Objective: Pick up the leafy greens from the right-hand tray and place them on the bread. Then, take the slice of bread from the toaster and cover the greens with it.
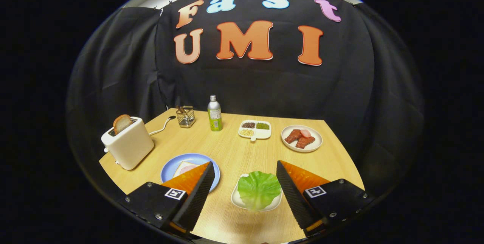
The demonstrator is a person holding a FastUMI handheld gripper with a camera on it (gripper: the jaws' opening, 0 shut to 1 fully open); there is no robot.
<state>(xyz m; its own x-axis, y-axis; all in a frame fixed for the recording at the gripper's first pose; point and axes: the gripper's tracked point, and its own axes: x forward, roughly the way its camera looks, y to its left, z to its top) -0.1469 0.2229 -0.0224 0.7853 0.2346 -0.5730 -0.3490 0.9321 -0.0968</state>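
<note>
**user1:** Claw [242, 177] is spread wide, nothing held. Both fingers hang above the wooden table [230, 153]; the leafy greens [259, 190] lie in the gap between them, closer to the right finger [293, 195], not touching either.

**user2:** ok, rest of the scene, biggest first?

**user1:** White toaster [128, 143] far left with a slice of bread [121, 123] sticking up out of its slot. Then the blue plate [191, 160] by the left finger [198, 195], partly hidden behind it, with bread [184, 167] lying flat on it, something pinkish on top. The greens sit on a small white tray [237, 200]. Beyond the right finger there's a round white plate [301, 147] with brown meat pieces [300, 138]. Beside that, a divided dish [255, 129] holding dark, green and pale bits in separate compartments. Further back, a green-labelled bottle [214, 113] stands upright, and just left of it a small wire holder [185, 116]. Can't tell what's inside that one.
</note>
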